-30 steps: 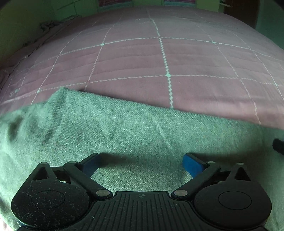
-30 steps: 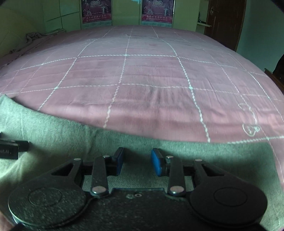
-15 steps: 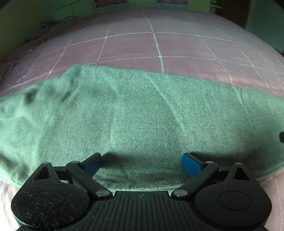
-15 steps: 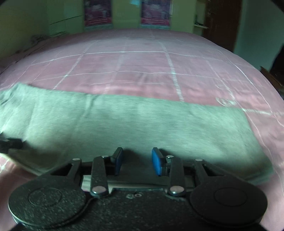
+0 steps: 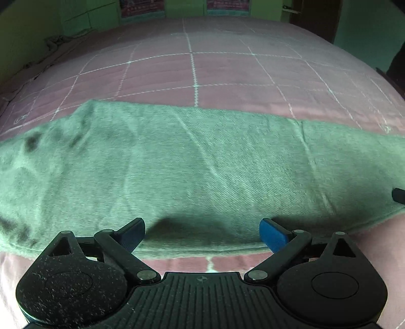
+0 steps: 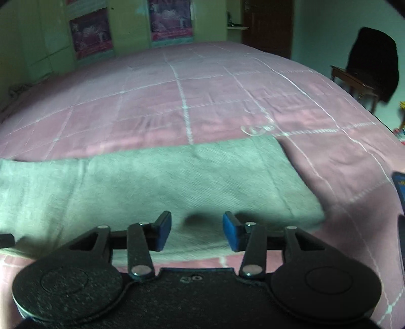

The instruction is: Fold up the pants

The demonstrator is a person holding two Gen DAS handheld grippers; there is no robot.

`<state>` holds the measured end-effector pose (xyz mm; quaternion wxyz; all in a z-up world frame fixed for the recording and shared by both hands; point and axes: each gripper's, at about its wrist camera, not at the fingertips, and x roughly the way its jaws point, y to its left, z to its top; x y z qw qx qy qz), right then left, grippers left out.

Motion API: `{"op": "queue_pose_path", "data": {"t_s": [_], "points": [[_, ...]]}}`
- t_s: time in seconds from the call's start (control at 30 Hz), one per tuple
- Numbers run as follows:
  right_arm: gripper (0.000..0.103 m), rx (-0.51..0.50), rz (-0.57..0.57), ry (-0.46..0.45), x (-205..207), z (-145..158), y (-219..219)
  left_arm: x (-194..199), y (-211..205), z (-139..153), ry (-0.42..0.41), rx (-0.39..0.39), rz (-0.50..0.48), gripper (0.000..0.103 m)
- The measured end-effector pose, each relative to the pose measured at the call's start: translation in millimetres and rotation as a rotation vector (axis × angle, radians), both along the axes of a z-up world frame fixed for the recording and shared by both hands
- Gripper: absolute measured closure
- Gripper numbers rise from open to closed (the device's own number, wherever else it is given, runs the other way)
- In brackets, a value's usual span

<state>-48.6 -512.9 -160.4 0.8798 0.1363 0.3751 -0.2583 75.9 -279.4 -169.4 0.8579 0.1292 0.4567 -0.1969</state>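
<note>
The grey-green pants (image 5: 192, 167) lie flat as a long folded band across the pink quilted bed (image 5: 192, 68). My left gripper (image 5: 202, 234) is open and empty, its blue pads just above the band's near edge. In the right wrist view the pants (image 6: 162, 184) end at a squared right edge. My right gripper (image 6: 197, 231) is open and empty over the near edge, close to that end. The tip of the other gripper shows at the right edge of the left wrist view (image 5: 398, 195).
The bed fills both views, with white grid stitching. A dark chair (image 6: 367, 65) with dark cloth on it stands to the right of the bed. Posters (image 6: 169, 20) hang on the far green wall. A dark door (image 6: 268, 25) is at the back right.
Both grippers have pulled back toward the near side and lifted, so more of the pants and the pink bed in front of them show. The right jaws have opened wider.
</note>
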Motion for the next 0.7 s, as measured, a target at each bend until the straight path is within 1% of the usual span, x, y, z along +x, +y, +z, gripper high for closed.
{"op": "queue_pose_path", "data": {"t_s": [0.03, 0.07, 0.13, 0.2, 0.27, 0.4, 0.5, 0.6, 0.7], "points": [[0.059, -0.006, 0.016, 0.03, 1, -5, -2, 0, -3, -3, 0.0, 0.017, 0.001, 0.006], [0.059, -0.018, 0.028, 0.036, 1, -8, -1, 0, -4, -5, 0.002, 0.019, 0.007, 0.006], [0.058, -0.006, 0.017, 0.009, -2, 0, -2, 2, -3, -2, 0.013, 0.011, 0.023, 0.006], [0.058, 0.014, -0.012, -0.02, -10, 10, -6, 1, -5, 2, 0.014, 0.003, 0.012, 0.006], [0.058, 0.024, -0.029, -0.031, -19, 13, -12, -2, -10, 5, 0.009, -0.002, 0.0, 0.006], [0.058, 0.051, -0.07, -0.035, -37, 12, -25, -8, -25, 8, 0.024, -0.02, -0.026, 0.006], [0.058, 0.064, -0.085, -0.038, -44, 12, -30, -12, -37, 5, 0.023, -0.009, -0.045, 0.006], [0.057, 0.045, -0.098, -0.023, -47, 14, -32, -10, -42, -1, 0.034, 0.0, -0.033, 0.006], [0.057, 0.077, -0.136, -0.025, -54, 11, -41, -9, -43, -3, 0.033, 0.0, -0.033, 0.006]]}}
